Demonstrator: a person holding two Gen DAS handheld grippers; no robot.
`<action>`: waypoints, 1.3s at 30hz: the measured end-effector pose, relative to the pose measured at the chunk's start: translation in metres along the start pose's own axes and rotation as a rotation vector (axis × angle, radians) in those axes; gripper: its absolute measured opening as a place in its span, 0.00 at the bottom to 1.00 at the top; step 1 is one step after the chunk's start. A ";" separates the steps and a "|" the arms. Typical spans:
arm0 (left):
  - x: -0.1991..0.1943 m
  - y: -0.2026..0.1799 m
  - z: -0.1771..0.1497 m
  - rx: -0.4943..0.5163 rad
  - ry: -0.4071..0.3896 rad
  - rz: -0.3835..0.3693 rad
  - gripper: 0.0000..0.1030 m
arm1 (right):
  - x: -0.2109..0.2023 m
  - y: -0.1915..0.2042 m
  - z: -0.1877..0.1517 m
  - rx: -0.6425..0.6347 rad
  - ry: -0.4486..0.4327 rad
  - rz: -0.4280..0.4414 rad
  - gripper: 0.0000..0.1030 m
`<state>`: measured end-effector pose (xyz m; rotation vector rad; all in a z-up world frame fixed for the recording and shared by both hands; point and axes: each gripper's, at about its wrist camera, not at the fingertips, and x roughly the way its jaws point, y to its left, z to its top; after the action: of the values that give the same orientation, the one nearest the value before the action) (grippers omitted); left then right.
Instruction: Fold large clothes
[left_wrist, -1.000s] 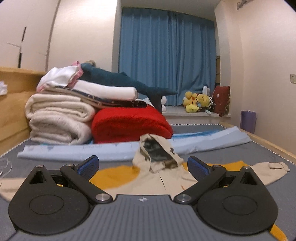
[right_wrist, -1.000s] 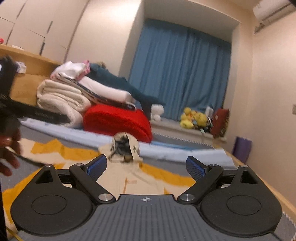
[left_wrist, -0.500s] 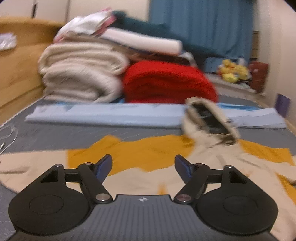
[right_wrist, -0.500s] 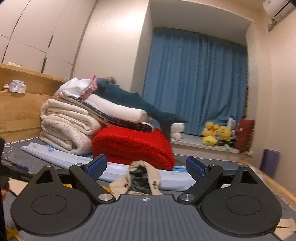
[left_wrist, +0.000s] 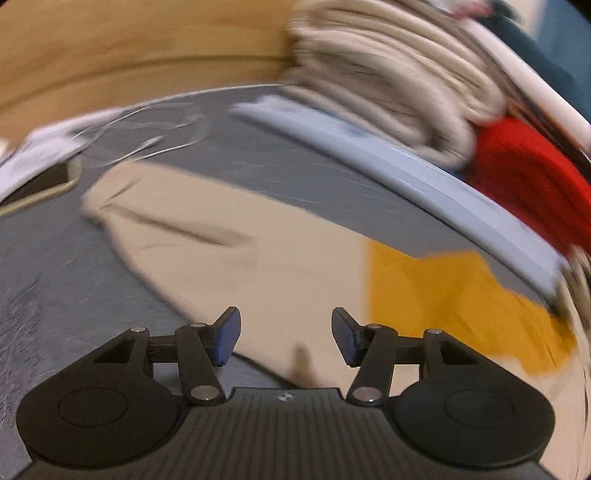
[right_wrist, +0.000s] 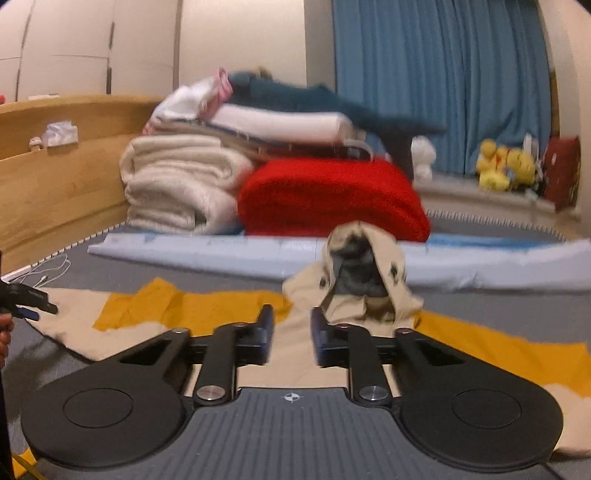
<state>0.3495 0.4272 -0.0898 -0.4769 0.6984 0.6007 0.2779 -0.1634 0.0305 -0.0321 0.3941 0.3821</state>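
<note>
A beige and mustard-yellow hooded jacket (right_wrist: 229, 314) lies spread flat on the grey bed surface (right_wrist: 221, 275), its hood (right_wrist: 365, 273) standing up in the middle. In the blurred left wrist view, my left gripper (left_wrist: 286, 339) is open and empty just above the jacket's beige left sleeve (left_wrist: 207, 236). My right gripper (right_wrist: 290, 334) hovers low over the jacket's chest below the hood, jaws narrowed to a small gap with nothing between them. The left gripper also shows at the far left of the right wrist view (right_wrist: 27, 301).
A stack of folded blankets and towels (right_wrist: 184, 184) with a red blanket (right_wrist: 328, 195) sits at the back, a light-blue folded sheet (right_wrist: 258, 254) before it. A wooden headboard (right_wrist: 55, 177) stands at left. A white cable (left_wrist: 147, 136) and a phone (left_wrist: 40, 182) lie near the sleeve end.
My left gripper swung left and tilted down toward the sleeve, jaws narrowing somewhat. My right gripper dropped toward the jacket's chest and its jaws closed most of the way.
</note>
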 end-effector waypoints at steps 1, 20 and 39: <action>0.005 0.013 0.004 -0.044 0.001 0.024 0.60 | 0.007 -0.001 -0.001 0.005 0.008 -0.001 0.19; -0.046 -0.019 0.064 -0.083 -0.278 0.033 0.00 | 0.038 -0.019 -0.009 0.104 0.150 0.002 0.02; -0.213 -0.288 -0.122 0.677 0.056 -0.597 0.29 | 0.033 -0.099 -0.013 0.295 0.243 -0.175 0.34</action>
<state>0.3516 0.0715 0.0379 -0.0511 0.7203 -0.2201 0.3375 -0.2454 0.0016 0.1755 0.6794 0.1443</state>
